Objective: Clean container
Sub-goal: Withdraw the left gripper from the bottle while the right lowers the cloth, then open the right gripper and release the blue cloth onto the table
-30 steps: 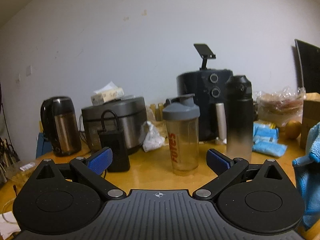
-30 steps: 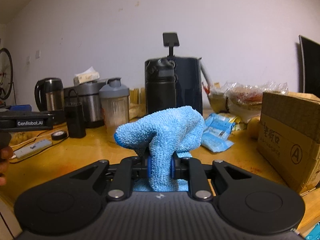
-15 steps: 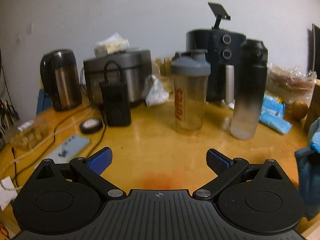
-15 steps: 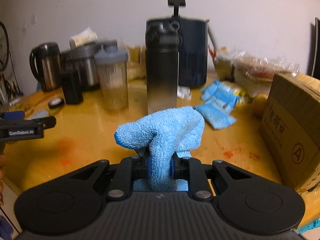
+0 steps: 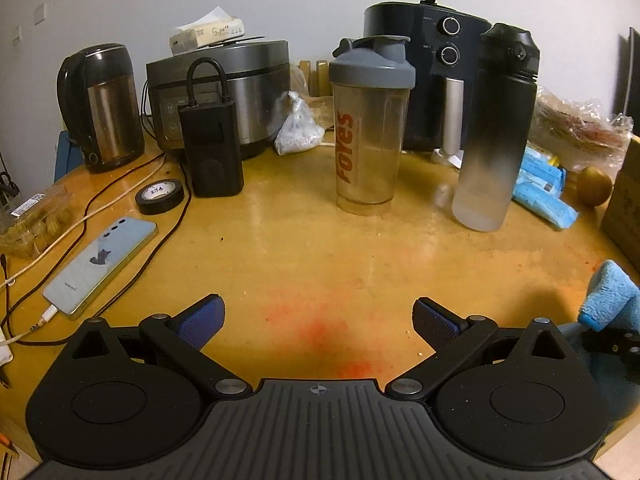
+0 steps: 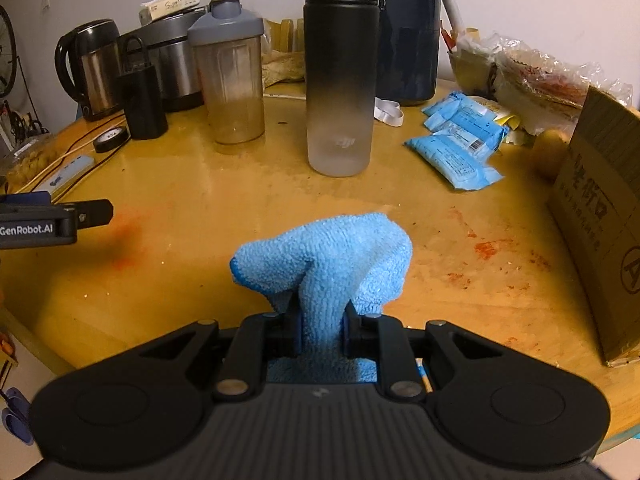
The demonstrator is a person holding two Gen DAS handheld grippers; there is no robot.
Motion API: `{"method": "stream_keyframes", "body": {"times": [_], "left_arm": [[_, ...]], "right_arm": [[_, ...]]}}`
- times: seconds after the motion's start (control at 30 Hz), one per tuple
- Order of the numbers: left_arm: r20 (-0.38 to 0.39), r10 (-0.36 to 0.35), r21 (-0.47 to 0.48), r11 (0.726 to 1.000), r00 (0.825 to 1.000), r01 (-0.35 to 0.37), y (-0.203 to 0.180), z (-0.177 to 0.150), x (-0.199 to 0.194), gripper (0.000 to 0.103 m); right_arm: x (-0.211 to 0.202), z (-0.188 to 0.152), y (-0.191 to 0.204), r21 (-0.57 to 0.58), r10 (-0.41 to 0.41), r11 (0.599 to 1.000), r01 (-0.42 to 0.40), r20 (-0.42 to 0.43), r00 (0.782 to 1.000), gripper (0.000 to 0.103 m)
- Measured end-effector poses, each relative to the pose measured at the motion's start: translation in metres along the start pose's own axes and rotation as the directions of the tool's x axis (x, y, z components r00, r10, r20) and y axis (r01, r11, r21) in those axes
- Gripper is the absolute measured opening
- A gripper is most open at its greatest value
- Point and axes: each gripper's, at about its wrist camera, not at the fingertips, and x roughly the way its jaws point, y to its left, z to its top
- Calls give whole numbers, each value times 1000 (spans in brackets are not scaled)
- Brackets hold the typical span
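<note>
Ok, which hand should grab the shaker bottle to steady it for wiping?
Probably left. The left gripper is open and empty, facing the shaker bottle. The right gripper is shut on the blue cloth, so it suits wiping.

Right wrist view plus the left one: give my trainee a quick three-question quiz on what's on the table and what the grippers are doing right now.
1. True or false: the right gripper is clamped on the blue cloth.
2. Which container stands nearer the cardboard box? A) shaker cup B) black-to-frosted bottle
3. Fill in: the left gripper holds ____.

Key: 1 true; 2 B; 3 nothing, its jaws stand wide open over the table.
</note>
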Motion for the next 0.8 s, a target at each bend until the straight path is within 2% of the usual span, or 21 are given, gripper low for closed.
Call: {"method": "stream_keyframes", "body": {"times": [0.13,0.17,0.2,0.23,0.27,0.3,0.8], "left_arm": [[-3,-2,-2,1000,1000,2,0,1,0,103],[-4,-1,-3,1000,1000,1,0,1,0,103],[-4,-1,-4,1000,1000,1,1,1,0,103],[-4,-1,-5,1000,1000,1,1,0,0,103],[-5,-1,-6,1000,1000,1,1,0,0,103],[-7,-1,-6,1000,1000,1,1,1,0,103],[-15,1,-15,1000,1000,-1,4,1,2,103]], "right_arm": [[0,1,0,0,-6,1000,6,1,1000,17],[0,1,0,-1,-9,1000,9,2,1000,29],[0,1,0,-1,-11,1000,11,3,1000,50],[0,1,0,-4,-13,1000,13,6,1000,65],[0,0,1,-13,-24,1000,24,10,1000,97],[-1,0,2,-20,-34,999,35,14,999,103],[-3,-4,-4,22,-55,998,54,44,998,103]]}}
